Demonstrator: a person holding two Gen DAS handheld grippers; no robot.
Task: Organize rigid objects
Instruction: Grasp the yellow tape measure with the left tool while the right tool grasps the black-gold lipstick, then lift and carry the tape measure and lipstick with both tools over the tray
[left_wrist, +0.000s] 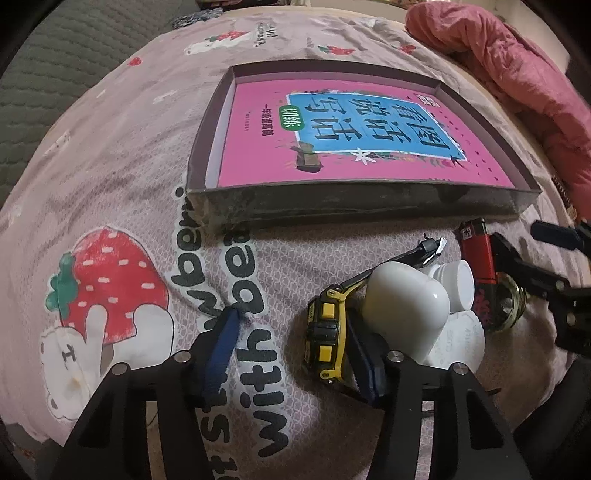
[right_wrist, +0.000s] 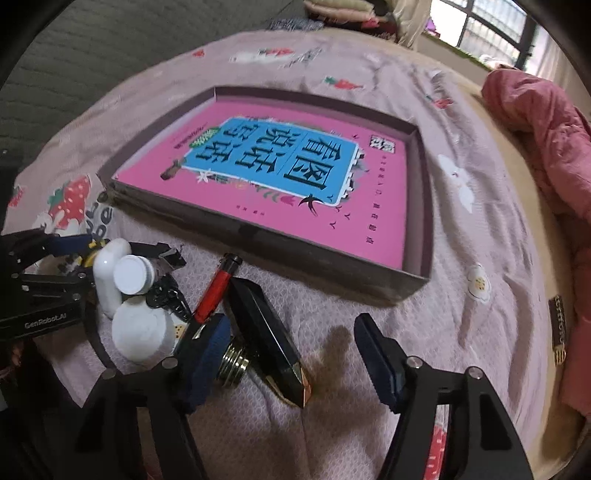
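White bottle (left_wrist: 406, 306) hides the watch's (left_wrist: 327, 332) strap — small cover print unreadable.

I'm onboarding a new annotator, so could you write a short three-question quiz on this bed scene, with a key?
1. True or false: the pink and blue book lies inside the shallow grey cardboard box.
2. Multiple choice: which item lies between the fingers of the right gripper? A) the long black faceted case with a gold tip; B) the red lighter; C) the yellow and black watch.
3. Short answer: is the left gripper holding anything?

Key:
1. True.
2. A.
3. No; its fingers are open over the patterned bedsheet, with the watch and white pill bottle beside one finger.
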